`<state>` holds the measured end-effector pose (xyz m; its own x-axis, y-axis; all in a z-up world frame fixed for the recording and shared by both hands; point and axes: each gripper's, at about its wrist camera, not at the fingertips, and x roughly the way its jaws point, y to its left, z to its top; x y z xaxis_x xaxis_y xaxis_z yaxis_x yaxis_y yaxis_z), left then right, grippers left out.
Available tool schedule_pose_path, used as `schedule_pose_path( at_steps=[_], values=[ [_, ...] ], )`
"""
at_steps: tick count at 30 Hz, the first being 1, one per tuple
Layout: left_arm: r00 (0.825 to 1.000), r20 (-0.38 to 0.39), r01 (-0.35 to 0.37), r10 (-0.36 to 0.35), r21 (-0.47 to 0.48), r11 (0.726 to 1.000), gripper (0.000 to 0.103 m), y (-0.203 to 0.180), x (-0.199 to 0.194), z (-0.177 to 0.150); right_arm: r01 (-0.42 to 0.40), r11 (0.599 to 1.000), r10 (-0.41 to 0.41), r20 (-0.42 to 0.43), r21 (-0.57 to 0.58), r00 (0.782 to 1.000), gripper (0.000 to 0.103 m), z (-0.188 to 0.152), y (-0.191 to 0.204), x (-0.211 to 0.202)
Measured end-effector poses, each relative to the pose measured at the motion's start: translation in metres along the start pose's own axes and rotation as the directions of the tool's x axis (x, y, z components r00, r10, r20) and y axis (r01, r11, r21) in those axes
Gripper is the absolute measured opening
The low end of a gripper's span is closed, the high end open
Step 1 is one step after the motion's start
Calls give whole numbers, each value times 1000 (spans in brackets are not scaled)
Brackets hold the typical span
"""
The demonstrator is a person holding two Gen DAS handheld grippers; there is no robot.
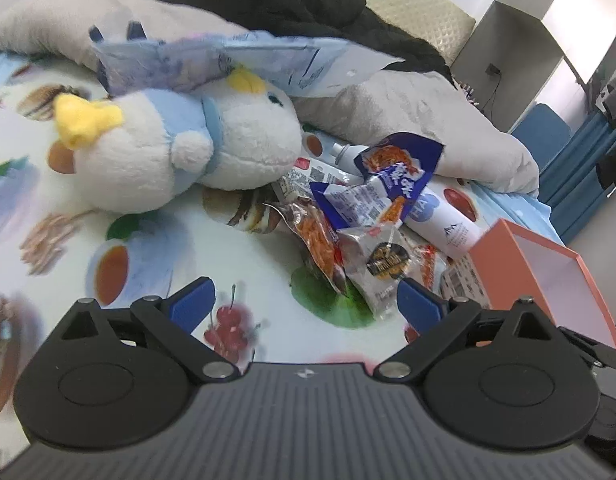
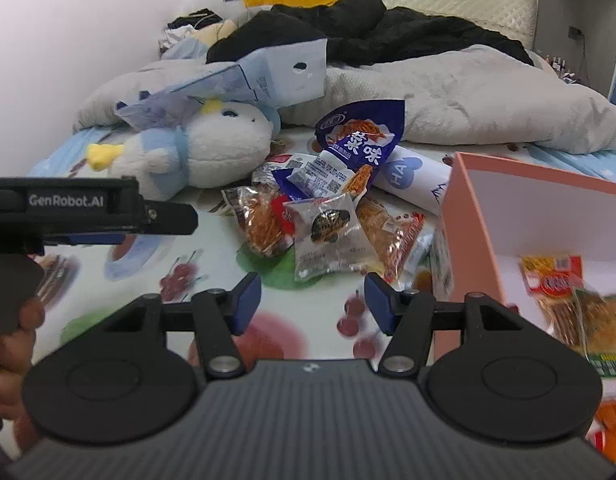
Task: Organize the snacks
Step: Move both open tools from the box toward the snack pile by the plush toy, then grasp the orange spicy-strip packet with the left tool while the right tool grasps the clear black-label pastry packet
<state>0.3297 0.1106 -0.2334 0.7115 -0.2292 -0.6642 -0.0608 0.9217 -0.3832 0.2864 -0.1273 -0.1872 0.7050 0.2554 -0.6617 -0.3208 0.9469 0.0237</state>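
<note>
Snacks are seen heaped in a loose pile (image 2: 323,220) on a fruit-printed bedsheet (image 1: 236,264), between a white and blue plush toy (image 2: 212,152) and an open pink box (image 2: 467,208). Both grippers are held low over the sheet and aimed at that pile. The left gripper (image 1: 306,304) is seen spread wide, its blue fingertips (image 1: 192,300) well apart and nothing held between them; in the right wrist view its black body is seen from the side at the left edge, gripped from below by a hand (image 2: 12,344), with "GenRobot.AI" printed in white on its casing. The right gripper (image 2: 309,300) is likewise held open and empty, just short of the nearest packet, a clear silver-grey packet (image 2: 327,236) with a dark round emblem whose wording cannot be read. Behind it a blue snack bag (image 2: 359,136) printed with large white Chinese characters is propped upright. A white tube (image 2: 411,180) lying behind the pile is marked "HA" on a blue patch, the rest being hidden. Inside the box, at its right, several red and yellow packets (image 2: 567,296) are already lying; their labels are too blurred to be read. A grey blanket (image 2: 487,96) and dark clothing (image 2: 387,36) are piled further back.
</note>
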Motion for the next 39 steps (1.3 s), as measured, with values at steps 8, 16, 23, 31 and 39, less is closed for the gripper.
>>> schedule_pose_path(
  at_steps=[8, 16, 23, 31, 39],
  values=[
    [996, -42, 70, -73, -77, 995, 88, 19, 64, 16, 85, 993, -88, -34, -78, 996, 80, 14, 10, 57],
    [994, -50, 99, -102, -52, 994, 71, 20, 104, 25, 153, 979, -159, -32, -134, 987, 80, 20, 18, 95],
    [993, -32, 112, -113, -29, 993, 57, 17, 116, 32, 190, 976, -198, -62, -110, 978, 77, 17, 20, 118],
    [993, -27, 114, -117, -88, 990, 31, 18, 113, 23, 181, 973, -190, -58, -144, 980, 71, 15, 24, 120],
    [997, -40, 66, -70, -75, 995, 28, 13, 83, 11, 124, 985, -135, -90, -116, 987, 69, 10, 23, 96]
  ],
)
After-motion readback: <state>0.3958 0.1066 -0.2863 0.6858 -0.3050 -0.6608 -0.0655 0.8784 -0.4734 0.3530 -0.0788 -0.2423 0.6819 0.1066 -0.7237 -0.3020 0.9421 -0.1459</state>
